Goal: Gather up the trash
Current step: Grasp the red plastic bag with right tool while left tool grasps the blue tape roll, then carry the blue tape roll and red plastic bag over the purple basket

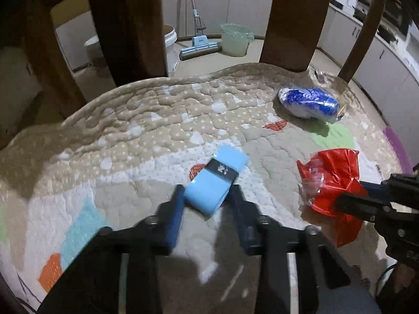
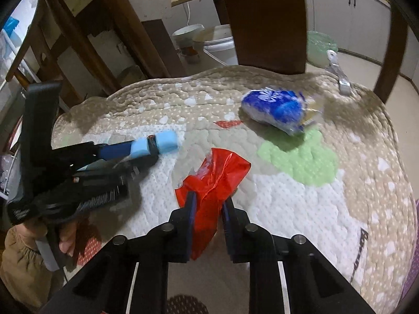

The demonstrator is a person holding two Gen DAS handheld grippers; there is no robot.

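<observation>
One light-blue box (image 1: 214,183) points lengthwise away between the left tongs (image 1: 207,196).

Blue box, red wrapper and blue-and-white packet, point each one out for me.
blue box (image 1: 209,191), left wrist view, on its light blue top face.
red wrapper (image 2: 214,180), right wrist view, on its crumpled middle.
blue-and-white packet (image 1: 309,102), left wrist view, on its blue printed side.

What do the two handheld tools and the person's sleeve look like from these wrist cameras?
Both tools are matte black frames with round bolt heads and dark blue finger pads. The left tool has a pistol-style black handle with a grey lower grip and a ribbed black section. The right tool looks the same build. A tan sleeve with a gathered cuff shows.
</observation>
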